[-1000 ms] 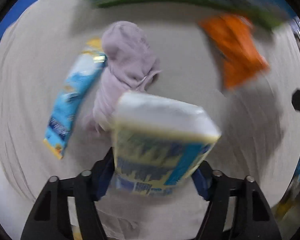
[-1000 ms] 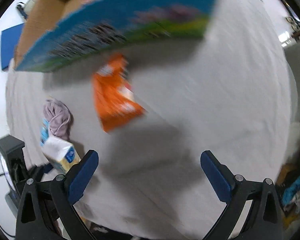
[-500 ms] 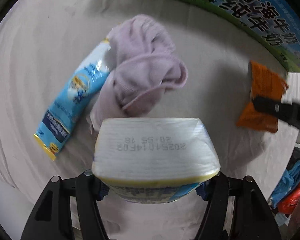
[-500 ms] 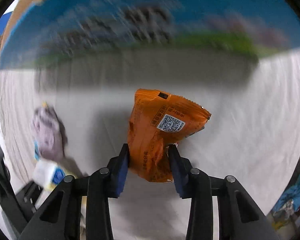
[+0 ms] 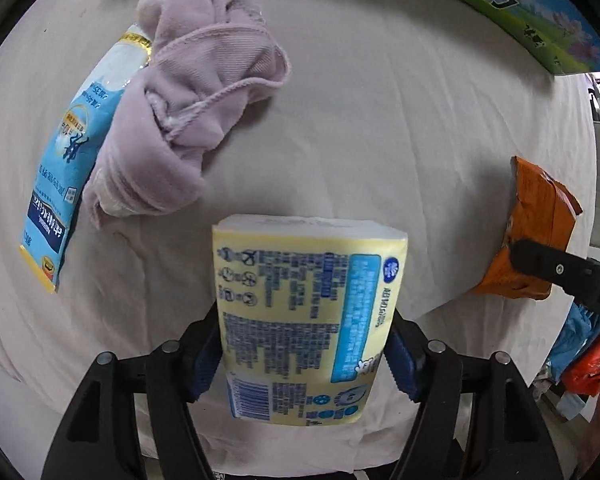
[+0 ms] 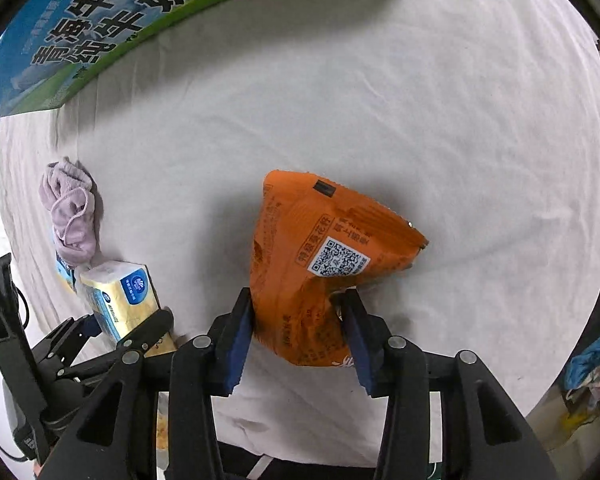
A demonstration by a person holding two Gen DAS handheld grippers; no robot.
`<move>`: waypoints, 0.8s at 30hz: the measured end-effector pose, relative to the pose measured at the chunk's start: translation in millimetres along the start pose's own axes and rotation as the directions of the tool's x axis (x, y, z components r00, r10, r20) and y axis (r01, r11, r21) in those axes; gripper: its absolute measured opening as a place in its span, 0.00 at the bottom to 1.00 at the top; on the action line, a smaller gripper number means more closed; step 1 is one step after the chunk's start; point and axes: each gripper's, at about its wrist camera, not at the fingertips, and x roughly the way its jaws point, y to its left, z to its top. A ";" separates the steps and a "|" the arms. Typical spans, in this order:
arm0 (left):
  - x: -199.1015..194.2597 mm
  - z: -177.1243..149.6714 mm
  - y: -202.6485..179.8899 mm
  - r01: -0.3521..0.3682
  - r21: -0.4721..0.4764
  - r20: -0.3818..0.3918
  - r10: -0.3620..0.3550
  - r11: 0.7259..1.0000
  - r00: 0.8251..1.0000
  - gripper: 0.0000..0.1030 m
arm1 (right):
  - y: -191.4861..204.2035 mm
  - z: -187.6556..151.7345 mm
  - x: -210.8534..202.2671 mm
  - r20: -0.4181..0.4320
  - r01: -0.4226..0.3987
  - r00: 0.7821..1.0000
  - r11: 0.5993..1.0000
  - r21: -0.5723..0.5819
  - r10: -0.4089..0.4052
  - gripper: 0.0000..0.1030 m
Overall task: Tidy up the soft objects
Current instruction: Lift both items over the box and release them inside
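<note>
A yellow-and-blue tissue pack (image 5: 308, 300) stands between the blue pads of my left gripper (image 5: 304, 352); the pads touch its sides while the jaws are opening slightly. An orange snack bag (image 6: 324, 240) sits pinched at its lower end in my right gripper (image 6: 300, 320), whose jaws are also opening a little. Both point steeply down at the white cloth (image 6: 420, 100). A crumpled lilac towel (image 5: 188, 92) lies ahead of the left gripper, partly over a blue-and-white pouch (image 5: 64, 160). The orange snack bag (image 5: 536, 240) also shows at the left wrist view's right edge.
A large blue-and-green milk carton box (image 6: 80, 20) stands at the far edge of the cloth, also visible as the box (image 5: 532, 12) at top right. Bright bags and clutter (image 5: 580, 360) lie beyond the table's right edge.
My right gripper went from wide open to closed around the orange snack bag. Both grippers sank toward the cloth; the tissue pack now shows its printed face instead of its end.
</note>
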 end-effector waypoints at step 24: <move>-129.5 -9.2 -41.4 0.067 0.103 0.238 -0.090 0.992 0.967 0.59 | 32.7 -20.0 -117.7 0.167 -0.070 0.982 0.991 -0.115 0.089 0.36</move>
